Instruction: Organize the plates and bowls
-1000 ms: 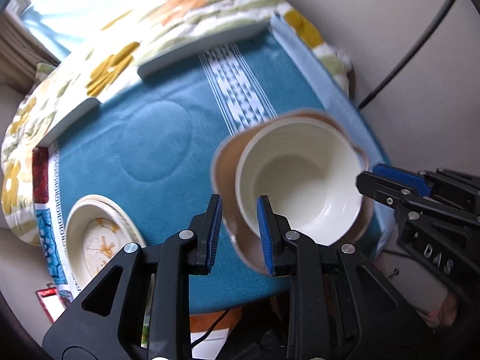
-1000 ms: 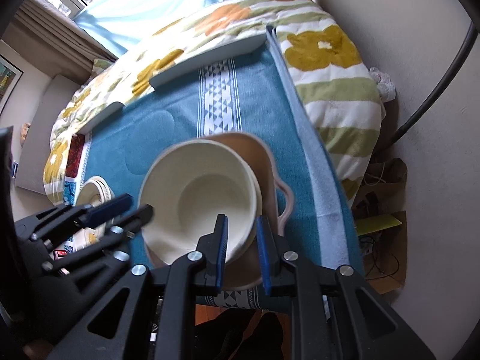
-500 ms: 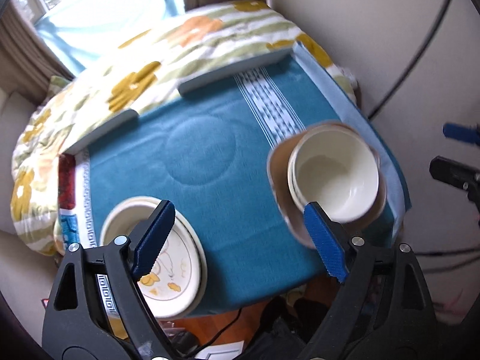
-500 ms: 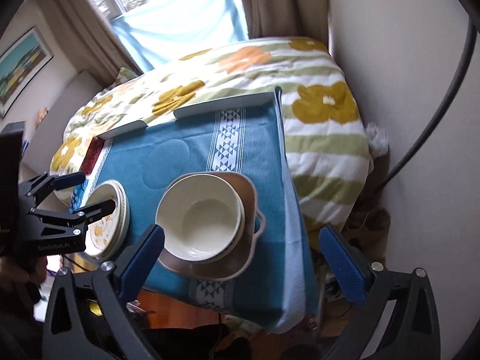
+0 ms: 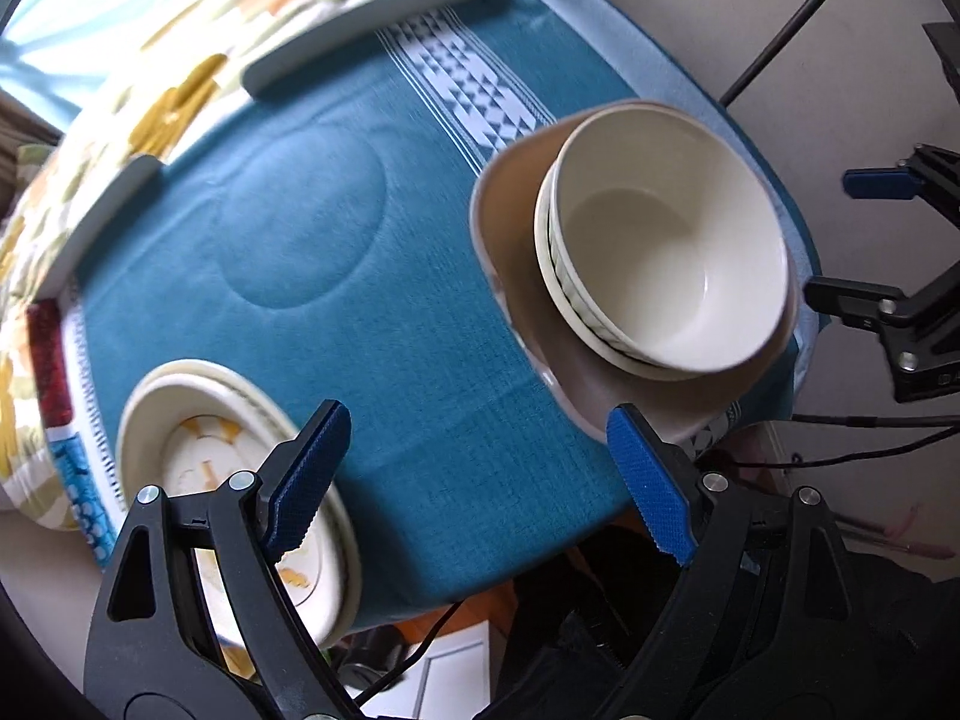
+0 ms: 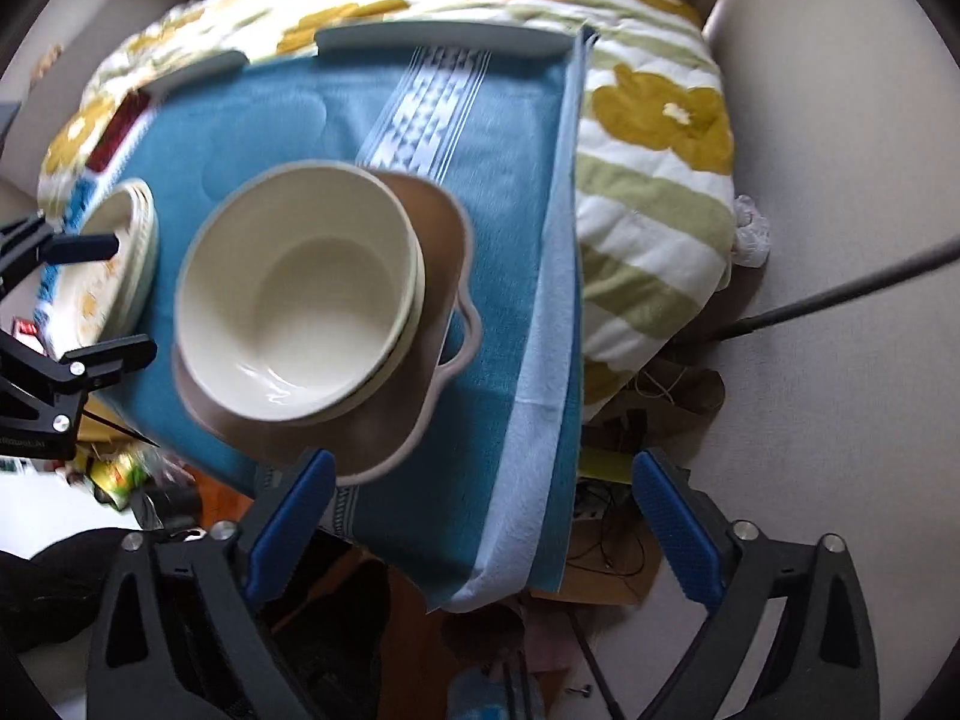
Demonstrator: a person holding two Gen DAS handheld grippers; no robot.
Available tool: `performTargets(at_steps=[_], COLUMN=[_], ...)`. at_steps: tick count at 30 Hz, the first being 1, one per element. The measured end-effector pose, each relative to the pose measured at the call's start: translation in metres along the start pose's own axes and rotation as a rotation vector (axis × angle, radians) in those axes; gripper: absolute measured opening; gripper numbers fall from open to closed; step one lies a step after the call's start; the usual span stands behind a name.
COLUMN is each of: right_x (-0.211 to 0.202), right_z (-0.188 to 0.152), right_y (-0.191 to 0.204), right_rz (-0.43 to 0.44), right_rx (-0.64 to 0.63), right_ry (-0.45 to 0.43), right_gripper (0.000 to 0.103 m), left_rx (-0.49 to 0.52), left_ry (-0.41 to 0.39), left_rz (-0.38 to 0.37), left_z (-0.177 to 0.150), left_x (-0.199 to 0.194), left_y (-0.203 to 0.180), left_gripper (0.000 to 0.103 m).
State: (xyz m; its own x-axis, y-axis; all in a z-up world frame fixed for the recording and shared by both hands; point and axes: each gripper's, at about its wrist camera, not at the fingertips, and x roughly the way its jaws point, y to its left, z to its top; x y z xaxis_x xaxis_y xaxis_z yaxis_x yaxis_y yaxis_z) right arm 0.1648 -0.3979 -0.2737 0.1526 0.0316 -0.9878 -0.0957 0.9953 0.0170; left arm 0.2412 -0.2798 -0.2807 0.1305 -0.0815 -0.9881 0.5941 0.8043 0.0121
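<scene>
At the left edge of the teal cloth on the tabletop sits a stack of cream plates with a yellow motif, partly behind the left gripper, whose jaws are spread wide and hold nothing. Well apart, near the right edge, nested cream bowls rest on a brown handled dish. The right gripper hangs just before that dish, jaws likewise spread and empty. Beyond lies a flowered quilt
</scene>
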Motion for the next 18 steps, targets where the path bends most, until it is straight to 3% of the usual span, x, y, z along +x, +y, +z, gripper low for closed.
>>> performTargets(at_steps=[3, 8, 10, 15, 18], right_x=[0.015, 0.034, 0.04, 0.05, 0.058], right_z=[0.004, 0.008, 0.008, 0.011, 0.009], right_y=[0.003, 0.005, 0.005, 0.012, 0.018], right_rz=[0.016, 0.042, 0.059, 0.12, 0.139], right_rx=[-0.013, -0.005, -0.004, -0.023, -0.035], right_ry=[0.043, 0.082, 0.079, 0.052, 0.035], right_gripper=[0.068, 0.061, 0.056, 0.032, 0.025], left_rx=[0.01, 0.015, 0.016, 0.039, 0.042], left_ry=[0.026, 0.055, 0.067, 0.071, 0.054], left_rz=[-0.019, -0.054, -0.072, -0.089, -0.094], left_z=[0.004, 0.011, 0.012, 0.016, 0.017], left_x=[0.012, 0.028, 0.035, 0.051, 0.057], left_y=[-0.002, -0.006, -0.008, -0.021, -0.027], left_gripper=[0.079, 0.062, 0.055, 0.035, 0.024])
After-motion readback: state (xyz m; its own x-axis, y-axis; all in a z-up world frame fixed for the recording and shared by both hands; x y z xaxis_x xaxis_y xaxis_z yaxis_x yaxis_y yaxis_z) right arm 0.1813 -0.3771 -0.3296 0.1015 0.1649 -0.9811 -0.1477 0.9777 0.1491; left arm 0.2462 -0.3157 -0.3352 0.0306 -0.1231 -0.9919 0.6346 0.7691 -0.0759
